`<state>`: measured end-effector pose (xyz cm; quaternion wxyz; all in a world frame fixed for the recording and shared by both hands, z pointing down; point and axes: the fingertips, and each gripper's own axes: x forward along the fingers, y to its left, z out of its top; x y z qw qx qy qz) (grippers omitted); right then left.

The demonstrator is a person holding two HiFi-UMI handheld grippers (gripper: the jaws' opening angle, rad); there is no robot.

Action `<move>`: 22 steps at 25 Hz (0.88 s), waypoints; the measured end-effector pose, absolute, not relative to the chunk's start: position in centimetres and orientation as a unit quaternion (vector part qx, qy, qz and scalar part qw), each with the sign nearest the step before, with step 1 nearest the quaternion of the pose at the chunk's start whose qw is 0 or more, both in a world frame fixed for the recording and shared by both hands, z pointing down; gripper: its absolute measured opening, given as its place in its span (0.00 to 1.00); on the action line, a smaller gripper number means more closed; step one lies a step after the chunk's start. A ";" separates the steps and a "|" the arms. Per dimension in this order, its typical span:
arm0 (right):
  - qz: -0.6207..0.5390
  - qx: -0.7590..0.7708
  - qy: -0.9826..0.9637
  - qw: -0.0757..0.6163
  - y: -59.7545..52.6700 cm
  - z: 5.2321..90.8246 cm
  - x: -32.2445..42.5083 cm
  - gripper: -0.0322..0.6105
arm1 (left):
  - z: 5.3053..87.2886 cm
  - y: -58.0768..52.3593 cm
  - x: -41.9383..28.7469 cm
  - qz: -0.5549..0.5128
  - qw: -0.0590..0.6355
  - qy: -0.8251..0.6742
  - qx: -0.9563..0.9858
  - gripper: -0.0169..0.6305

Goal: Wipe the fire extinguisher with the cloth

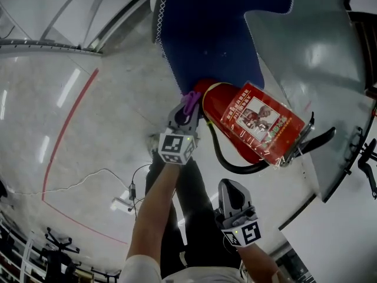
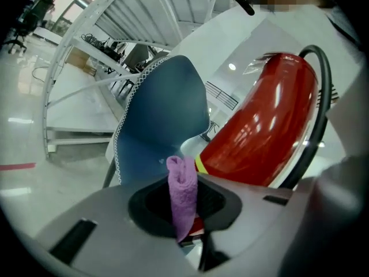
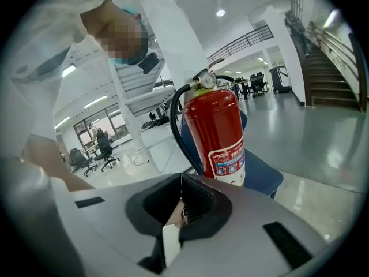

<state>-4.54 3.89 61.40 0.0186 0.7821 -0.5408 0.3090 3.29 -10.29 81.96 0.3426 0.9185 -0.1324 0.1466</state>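
Observation:
A red fire extinguisher [image 1: 259, 122] with a printed label, a black hose and a black handle stands on the seat of a blue chair [image 1: 218, 22]. My left gripper [image 1: 187, 112] is shut on a rolled purple cloth [image 1: 191, 101], which sits right at the cylinder's red side. In the left gripper view the cloth [image 2: 182, 183] stands between the jaws of the left gripper [image 2: 183, 198], with the extinguisher [image 2: 265, 126] close on the right and the chair [image 2: 161, 114] behind. My right gripper [image 1: 231, 188] hangs lower, apart from the extinguisher. The right gripper [image 3: 180, 206] is shut and empty, facing the extinguisher [image 3: 216, 131].
The glossy grey floor carries a red tape line [image 1: 70, 117] and a thin white cable [image 1: 88, 178]. A large grey sloping panel [image 1: 318, 58] rises at the right. A white frame [image 2: 86, 56] stands behind the chair. Office chairs [image 3: 104, 149] and a staircase [image 3: 328, 68] lie farther off.

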 end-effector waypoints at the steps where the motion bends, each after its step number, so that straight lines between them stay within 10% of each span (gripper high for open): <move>1: 0.309 0.783 -0.539 0.019 4.0 61.5 -4.3 0.07 | 81.8 -10.1 3.5 0.142 0.346 -0.127 0.919 0.11; 22: 0.276 0.805 -0.523 0.047 1.3 58.8 -3.5 0.07 | 69.3 -9.6 3.1 0.057 0.355 -0.095 0.928 0.11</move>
